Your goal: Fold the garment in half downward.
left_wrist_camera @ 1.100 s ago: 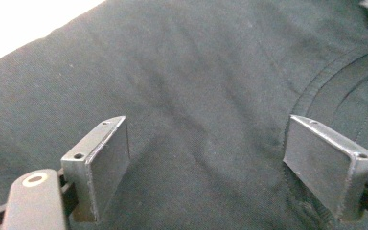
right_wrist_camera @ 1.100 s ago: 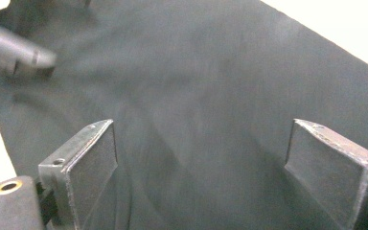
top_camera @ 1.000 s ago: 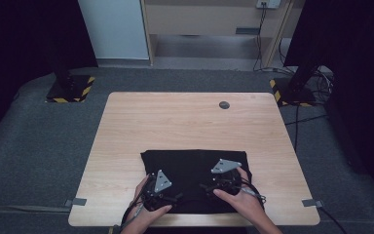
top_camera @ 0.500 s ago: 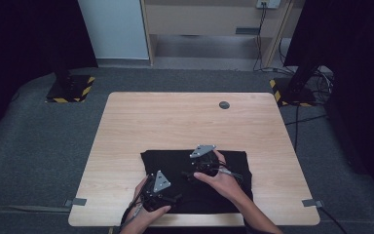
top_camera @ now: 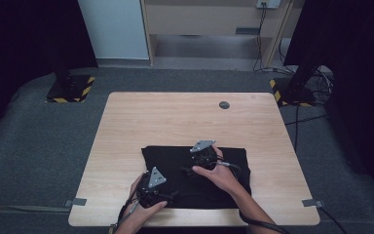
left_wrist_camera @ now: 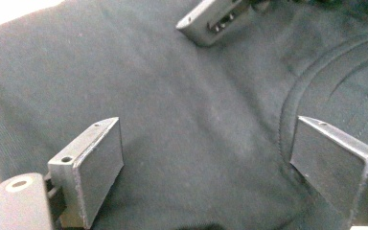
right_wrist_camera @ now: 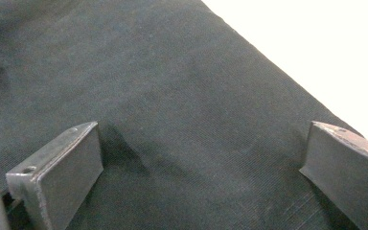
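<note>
A black folded garment (top_camera: 195,175) lies flat on the wooden table (top_camera: 175,122) near its front edge. My left gripper (top_camera: 170,195) rests over the garment's front left part, jaws open above plain cloth (left_wrist_camera: 196,120), with curved collar seams (left_wrist_camera: 306,81) to one side. My right gripper (top_camera: 189,169) hovers over the garment's middle near its far edge. Its jaws have just been opening and stand wide, with cloth (right_wrist_camera: 182,96) under them and nothing pinched. The garment's edge and pale table (right_wrist_camera: 316,48) run past it. One jaw of the right gripper (left_wrist_camera: 215,21) shows in the left gripper view.
A small dark round disc (top_camera: 224,105) sits on the far part of the table. Black-and-yellow stand bases are on the floor at the far left (top_camera: 70,90) and far right (top_camera: 292,92), the right one with cables. A cable trails from the right hand across the garment.
My right gripper has moved left from the garment's right part to its middle. The left gripper has stayed in place.
</note>
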Motion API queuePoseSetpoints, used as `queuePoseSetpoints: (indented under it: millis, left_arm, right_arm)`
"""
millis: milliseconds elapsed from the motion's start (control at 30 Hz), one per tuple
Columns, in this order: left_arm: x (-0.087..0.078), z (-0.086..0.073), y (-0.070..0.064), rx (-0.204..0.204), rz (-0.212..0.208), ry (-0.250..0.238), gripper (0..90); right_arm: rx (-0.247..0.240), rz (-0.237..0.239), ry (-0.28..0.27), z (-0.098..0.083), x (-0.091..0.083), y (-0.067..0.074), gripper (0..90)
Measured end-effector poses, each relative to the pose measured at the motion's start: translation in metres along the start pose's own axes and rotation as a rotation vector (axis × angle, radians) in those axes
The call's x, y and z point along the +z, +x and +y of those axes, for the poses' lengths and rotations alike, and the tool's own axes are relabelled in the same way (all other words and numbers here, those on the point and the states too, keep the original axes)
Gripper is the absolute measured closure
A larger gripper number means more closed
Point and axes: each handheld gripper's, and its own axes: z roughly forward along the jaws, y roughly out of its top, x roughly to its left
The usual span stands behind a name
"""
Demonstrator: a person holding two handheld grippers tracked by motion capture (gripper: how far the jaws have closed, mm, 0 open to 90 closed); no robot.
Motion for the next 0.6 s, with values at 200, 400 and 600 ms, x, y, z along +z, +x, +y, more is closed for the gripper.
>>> queuePoseSetpoints:
  millis: [200,400,600]
  left_arm:
    - [0.005,0.000,0.002,-0.017,-0.015,0.009,10.0]
    - [0.006,0.000,0.003,-0.024,-0.022,0.006,9.4]
    - [0.006,-0.001,0.003,-0.029,-0.023,0.004,9.1]
  right_arm:
    - [-0.006,0.008,0.032,0.007,0.003,-0.006,0.4]
    - [0.021,-0.024,0.020,0.017,0.004,-0.014,2.8]
    - [0.028,-0.012,0.035,0.014,0.011,-0.016,2.3]
